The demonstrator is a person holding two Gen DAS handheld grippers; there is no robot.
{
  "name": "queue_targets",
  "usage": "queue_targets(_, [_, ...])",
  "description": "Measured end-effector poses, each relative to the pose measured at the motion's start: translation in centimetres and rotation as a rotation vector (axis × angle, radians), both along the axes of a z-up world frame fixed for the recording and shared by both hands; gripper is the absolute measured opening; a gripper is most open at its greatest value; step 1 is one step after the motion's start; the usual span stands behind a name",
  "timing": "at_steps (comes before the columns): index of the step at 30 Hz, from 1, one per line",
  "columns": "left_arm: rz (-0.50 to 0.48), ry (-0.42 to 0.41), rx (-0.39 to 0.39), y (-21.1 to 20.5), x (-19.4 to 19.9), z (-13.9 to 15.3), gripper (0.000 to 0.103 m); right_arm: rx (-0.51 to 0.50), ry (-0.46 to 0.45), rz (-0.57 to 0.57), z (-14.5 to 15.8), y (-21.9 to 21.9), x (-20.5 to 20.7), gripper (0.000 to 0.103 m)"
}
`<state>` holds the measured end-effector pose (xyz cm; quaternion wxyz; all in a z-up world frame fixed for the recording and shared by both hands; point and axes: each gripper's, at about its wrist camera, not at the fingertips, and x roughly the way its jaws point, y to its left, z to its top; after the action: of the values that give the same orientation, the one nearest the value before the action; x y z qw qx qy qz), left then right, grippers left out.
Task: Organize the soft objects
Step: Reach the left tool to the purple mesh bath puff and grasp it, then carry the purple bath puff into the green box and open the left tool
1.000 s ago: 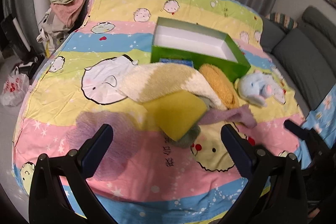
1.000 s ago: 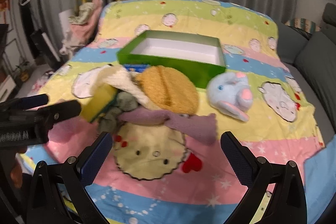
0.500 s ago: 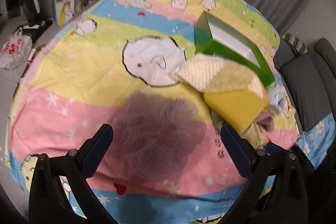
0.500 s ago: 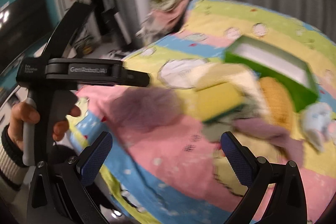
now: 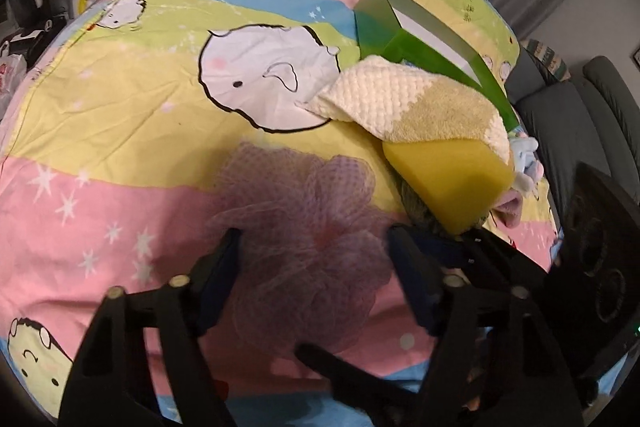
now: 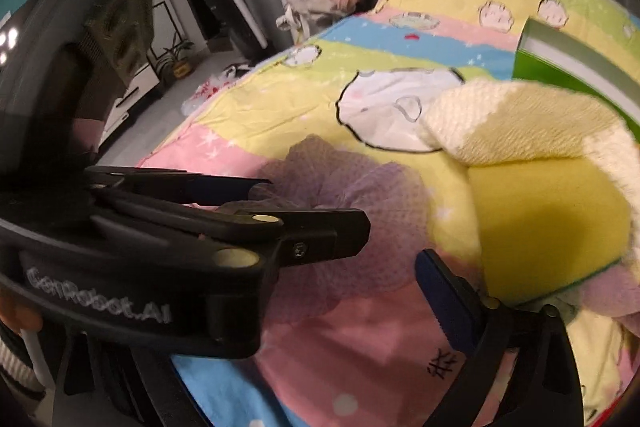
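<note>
Left gripper (image 5: 316,247) closing around the purple mesh puff (image 5: 304,223) (pads not yet pressing); right gripper (image 6: 340,259) closing, empty, sponge (image 6: 548,227) at two o'clock

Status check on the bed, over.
Left tongs closing around purple mesh pouf. Right tongs closing, nothing between. Yellow sponge right beside the pouf.

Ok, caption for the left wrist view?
Left tongs closing around purple mesh pouf on striped bedspread.
</note>
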<state>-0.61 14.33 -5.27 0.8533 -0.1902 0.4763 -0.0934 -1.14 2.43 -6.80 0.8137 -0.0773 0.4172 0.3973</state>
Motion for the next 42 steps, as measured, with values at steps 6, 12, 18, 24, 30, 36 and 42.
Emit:
queue_targets(6, [-0.038,0.023,-0.051,0.1,0.0,-0.6,0.056,-0.039,0.034,0.029,-1.0,1.1,0.9,0.061])
queue_targets(12, [-0.033,0.029,-0.101,0.5,-0.1,-0.8,0.026,-0.026,0.046,0.025,-1.1,0.6,1.1,0.026])
queue_targets(18, [-0.018,-0.009,-0.166,0.6,-0.7,0.1,0.016,0.046,0.043,-0.003,-0.2,-0.9,0.7,0.016])
queue_targets(24, [-0.042,-0.114,-0.132,-1.2,-1.9,4.2,0.016,0.106,-0.036,-0.021,3.3,-2.6,-1.1,0.016])
queue_targets(30, [-0.116,-0.259,-0.086,-3.7,-1.4,11.0,0.016,0.180,-0.201,-0.059,9.4,-5.4,-1.7,0.016])
queue_targets(36, [-0.208,-0.308,-0.057,-8.1,3.7,14.8,0.016,0.203,-0.327,-0.143,12.4,-9.2,1.4,0.016])
queue_targets(42, [-0.253,-0.296,-0.090,-11.8,10.1,15.7,0.016,0.186,-0.347,-0.238,13.4,-12.6,6.5,0.016])
